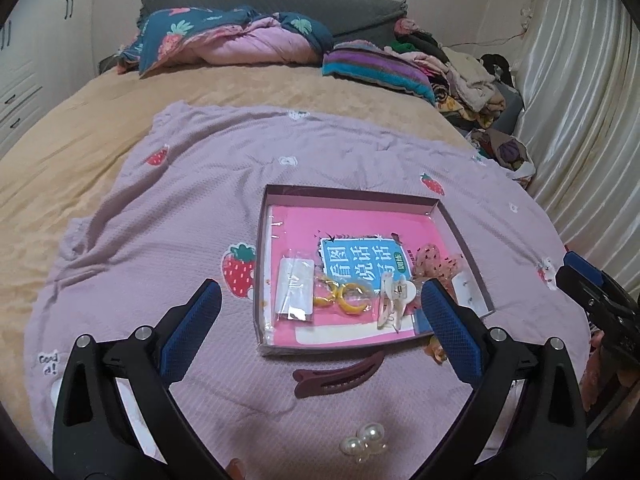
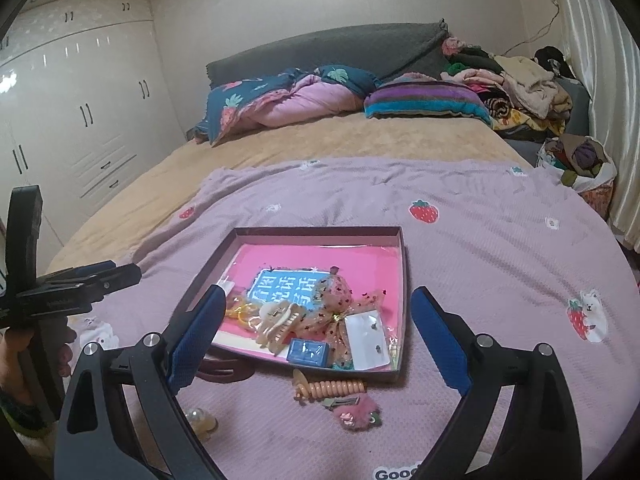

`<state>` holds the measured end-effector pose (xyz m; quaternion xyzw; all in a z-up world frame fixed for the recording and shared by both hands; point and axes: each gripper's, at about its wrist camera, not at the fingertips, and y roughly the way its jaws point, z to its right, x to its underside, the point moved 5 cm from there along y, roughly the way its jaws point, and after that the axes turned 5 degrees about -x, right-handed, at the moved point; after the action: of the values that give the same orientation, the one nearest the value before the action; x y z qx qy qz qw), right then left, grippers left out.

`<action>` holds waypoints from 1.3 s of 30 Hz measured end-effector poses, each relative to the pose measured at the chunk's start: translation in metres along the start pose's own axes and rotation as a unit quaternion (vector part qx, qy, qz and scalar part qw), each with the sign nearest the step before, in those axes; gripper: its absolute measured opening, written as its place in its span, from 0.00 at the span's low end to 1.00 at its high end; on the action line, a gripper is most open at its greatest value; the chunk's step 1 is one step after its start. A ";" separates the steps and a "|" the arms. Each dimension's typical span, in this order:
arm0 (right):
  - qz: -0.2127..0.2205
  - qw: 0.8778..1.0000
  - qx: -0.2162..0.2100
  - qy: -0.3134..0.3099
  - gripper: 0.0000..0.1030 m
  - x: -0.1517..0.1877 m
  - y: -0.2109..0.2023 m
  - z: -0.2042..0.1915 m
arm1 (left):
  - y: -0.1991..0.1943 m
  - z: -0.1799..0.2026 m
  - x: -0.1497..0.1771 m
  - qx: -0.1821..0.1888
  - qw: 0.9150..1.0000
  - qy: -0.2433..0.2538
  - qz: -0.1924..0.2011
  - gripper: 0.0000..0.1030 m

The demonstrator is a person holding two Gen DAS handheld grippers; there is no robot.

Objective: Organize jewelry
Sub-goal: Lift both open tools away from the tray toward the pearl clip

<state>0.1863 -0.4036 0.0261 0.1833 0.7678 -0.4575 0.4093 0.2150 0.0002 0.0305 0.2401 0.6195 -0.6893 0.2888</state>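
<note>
A bed is covered with a tan sheet and, over it, a lilac blanket [image 1: 168, 240] printed with strawberries. On the blanket lies a shallow open box [image 1: 466, 240] with dark walls, lined by a pink booklet with a blue label. Inside the box, near its front edge, sit a clear packet holding a white card [image 1: 294, 290], yellow hoop earrings [image 1: 344, 298], a cream claw hair clip [image 1: 394, 304], a pink spotted fabric bow [image 2: 340, 300], a small blue box [image 2: 309, 351] and a white card with stud earrings [image 2: 370, 338]. Outside the box, on the blanket in front of it, lie a dark maroon long hair clip [image 1: 338, 376], a cluster of white pearl beads [image 1: 366, 440], a peach spiral hair tie [image 2: 334, 388] and a fluffy pink hair clip [image 2: 358, 414]. The left hand-held gripper [image 1: 320, 332] hangs above the front of the box with its blue-padded jaws spread wide apart and nothing between the pads. The right hand-held gripper [image 2: 320, 344] hangs over the same front edge, its jaws likewise spread wide and holding nothing. Each gripper shows at the edge of the other's view. At the head of the bed are a folded floral quilt, a striped pillow and a heap of clothes; white wardrobes stand on the left, a pale curtain on the right.
</note>
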 end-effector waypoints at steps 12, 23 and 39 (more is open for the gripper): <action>0.003 1.000 -0.012 -0.016 0.90 0.008 -0.017 -0.016 | -0.030 -0.007 0.008 -0.008 1.000 0.000 0.020 0.91; -0.008 1.000 -0.012 -0.025 0.90 0.028 -0.027 -0.022 | -0.038 -0.016 0.027 -0.015 1.000 -0.007 0.017 0.91; -0.047 0.998 -0.001 -0.028 0.90 0.067 -0.024 -0.016 | -0.028 -0.012 0.066 -0.014 1.000 0.000 -0.015 0.91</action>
<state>0.1231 -0.4088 -0.0105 0.1337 0.7642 -0.4807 0.4088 0.1473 0.0068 0.0037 0.2267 0.6322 -0.6850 0.2822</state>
